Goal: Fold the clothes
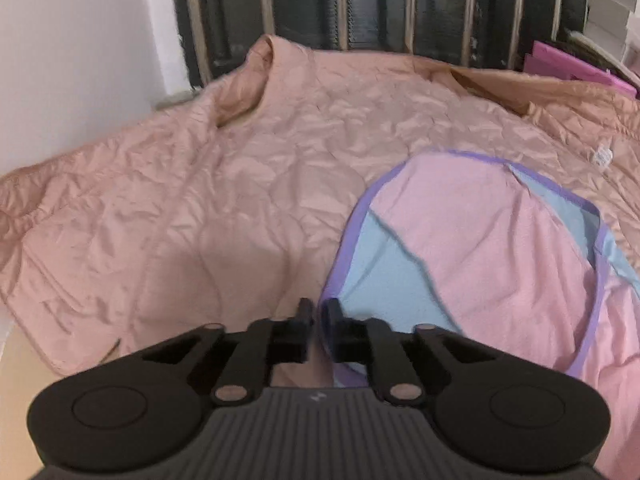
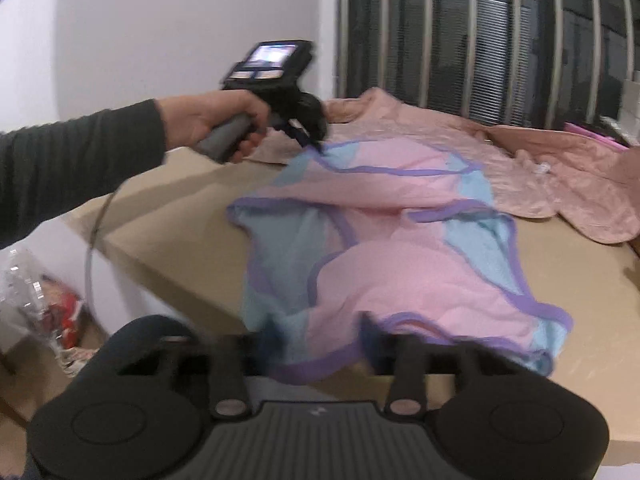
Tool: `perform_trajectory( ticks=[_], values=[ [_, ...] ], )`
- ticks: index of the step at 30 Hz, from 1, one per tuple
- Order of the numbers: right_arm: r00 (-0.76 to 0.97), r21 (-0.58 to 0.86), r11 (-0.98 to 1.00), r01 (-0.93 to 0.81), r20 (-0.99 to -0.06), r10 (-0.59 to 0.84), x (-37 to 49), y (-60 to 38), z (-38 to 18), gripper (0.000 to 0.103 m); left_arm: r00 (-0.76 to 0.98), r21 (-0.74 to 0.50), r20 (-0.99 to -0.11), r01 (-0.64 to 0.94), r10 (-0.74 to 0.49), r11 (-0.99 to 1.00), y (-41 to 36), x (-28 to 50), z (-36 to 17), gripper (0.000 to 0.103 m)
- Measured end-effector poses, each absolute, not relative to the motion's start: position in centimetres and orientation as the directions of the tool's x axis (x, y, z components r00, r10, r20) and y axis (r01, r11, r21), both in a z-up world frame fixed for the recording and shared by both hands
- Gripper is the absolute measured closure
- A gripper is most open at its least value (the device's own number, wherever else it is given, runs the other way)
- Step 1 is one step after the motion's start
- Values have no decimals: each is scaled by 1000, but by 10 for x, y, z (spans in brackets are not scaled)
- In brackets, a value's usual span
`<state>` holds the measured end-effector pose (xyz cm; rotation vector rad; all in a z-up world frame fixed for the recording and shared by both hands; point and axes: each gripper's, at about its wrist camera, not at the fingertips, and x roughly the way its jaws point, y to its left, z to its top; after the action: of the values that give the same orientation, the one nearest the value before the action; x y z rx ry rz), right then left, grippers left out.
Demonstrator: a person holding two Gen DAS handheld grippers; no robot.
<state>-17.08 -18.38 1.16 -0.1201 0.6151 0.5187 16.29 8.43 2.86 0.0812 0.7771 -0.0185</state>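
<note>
**A:** Where's the pink-and-blue garment [image 2: 400,264] sitting? And what's going on at its edges?

**B:** It's spread on the tan tabletop [image 2: 168,232], its far part lapping onto the peach quilted jacket [image 1: 224,184] laid out behind it. The purple-trimmed corner is pinched by the left gripper [image 1: 318,312] — jaws drawn together on the hem, corner lifted toward the jacket's left side. That gripper is held by a hand [image 2: 218,124] in a dark sleeve [image 2: 80,164].

**A:** And the right gripper [image 2: 320,336]?

**B:** It's at the near hem, right by the tabletop's front edge. The jaws are seen a little apart with the purple trim bunched between them, but that part is blurred — whether the cloth is actually gripped can't be told.

**A:** Any free room?

**B:** Bare tabletop is seen left of the garment up to the corner, and some to the right. The back is taken up by the jacket, which runs up to a barred window [image 1: 360,4].
</note>
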Motion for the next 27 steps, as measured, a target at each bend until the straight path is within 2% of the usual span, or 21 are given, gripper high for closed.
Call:
perform_trajectory(
  ticks=[1, 7, 13, 16, 17, 18, 19, 20, 21, 22, 24, 25, 27],
  values=[
    [680, 72, 866, -495, -588, 438, -167, -188, 13, 97, 721, 55, -693, 38, 11, 998, 87, 157, 30, 101],
    [721, 9, 917, -400, -614, 320, -141, -223, 15, 97, 775, 20, -629, -62, 60, 998, 124, 61, 32, 102],
    [752, -3, 960, -279, -622, 217, -106, -272, 15, 97, 757, -77, -653, -119, 40, 990, 147, -84, 19, 102],
    [762, -23, 969, -247, -622, 180, -91, -279, 14, 97, 752, -103, -659, -95, 4, 990, 140, -127, 23, 101],
    [766, -30, 971, -236, -621, 166, -86, -280, 14, 96, 751, -106, -661, -80, -10, 991, 136, -139, 25, 97],
    [769, -38, 974, -224, -620, 153, -81, -281, 14, 96, 752, -111, -659, -67, -23, 992, 133, -149, 28, 88],
    [773, -45, 976, -213, -619, 140, -76, -282, 14, 93, 765, -120, -643, -58, -33, 991, 134, -152, 33, 83],
    [776, -52, 978, -201, -618, 127, -71, -283, 14, 89, 778, -125, -627, -52, -38, 991, 135, -155, 39, 70],
    [777, -57, 980, -192, -618, 116, -69, -284, 16, 87, 794, -112, -608, -60, -20, 992, 138, -154, 43, 64],
    [785, -52, 980, -191, -607, 121, -70, -285, 21, 82, 804, -86, -594, -68, 4, 994, 140, -151, 48, 64],
    [806, -19, 979, -201, -571, 154, -78, -290, 33, 60, 809, -54, -588, -61, 18, 997, 142, -137, 50, 64],
    [810, 19, 978, -206, -557, 181, -82, -293, 38, 45, 808, -59, -590, -39, -3, 998, 143, -129, 49, 63],
    [815, 100, 972, -213, -531, 233, -89, -298, 46, 43, 798, -64, -600, 9, -46, 998, 142, -111, 41, 63]
  ],
)
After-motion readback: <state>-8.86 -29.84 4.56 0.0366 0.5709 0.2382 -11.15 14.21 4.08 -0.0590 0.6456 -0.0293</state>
